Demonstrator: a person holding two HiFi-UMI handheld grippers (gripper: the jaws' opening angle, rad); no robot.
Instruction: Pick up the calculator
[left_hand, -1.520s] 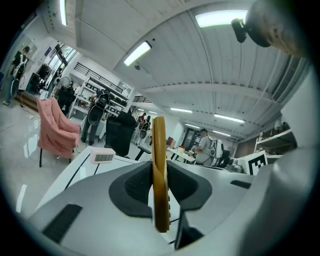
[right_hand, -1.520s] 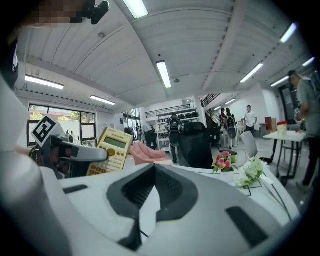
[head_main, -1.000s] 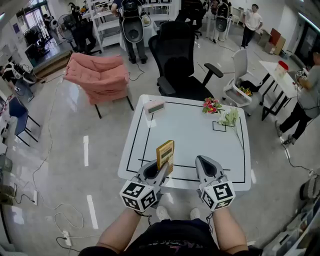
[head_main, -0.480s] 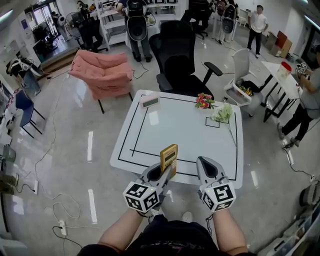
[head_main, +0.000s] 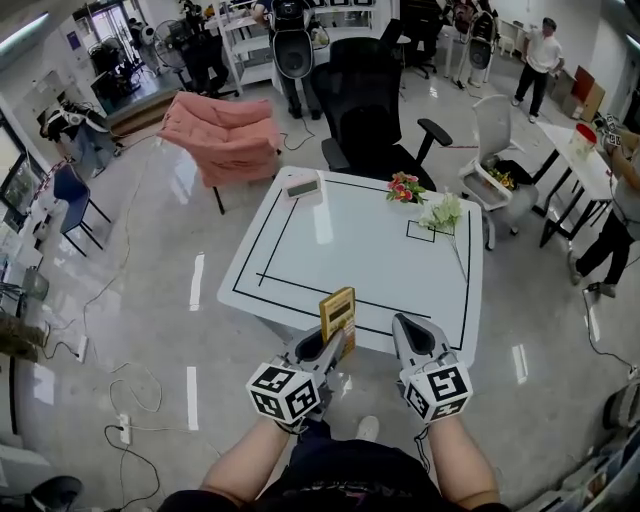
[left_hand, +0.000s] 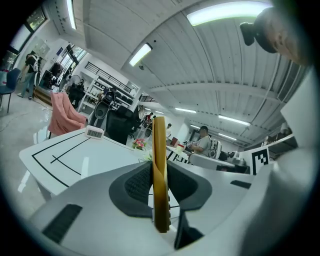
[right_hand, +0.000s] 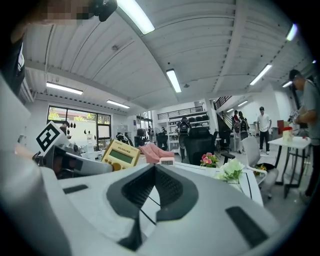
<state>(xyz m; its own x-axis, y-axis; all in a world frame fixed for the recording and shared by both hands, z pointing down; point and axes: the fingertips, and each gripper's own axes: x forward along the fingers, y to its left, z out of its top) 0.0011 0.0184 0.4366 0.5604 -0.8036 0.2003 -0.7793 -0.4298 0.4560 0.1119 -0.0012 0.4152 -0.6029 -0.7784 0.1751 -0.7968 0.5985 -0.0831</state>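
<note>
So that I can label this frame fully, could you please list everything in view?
table: one, white with black lines, ahead
calculator: one, yellow, held upright over its near edge
digital display unit: one, white, table's far-left corner
pink flowers: one bunch, table's far right
white flowers: one bunch, beside them
office chair: one, black, behind table
padded chair: one, pink, left of table
white chair: one, right of table
people: several, background
left gripper: one, grey, shut on calculator
right gripper: one, grey, shut, empty

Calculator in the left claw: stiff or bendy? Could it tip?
Probably stiff: the calculator stands straight in the left claw. Thin, so likely light. Gripped only near its lower end, it may pivot if bumped.
</note>
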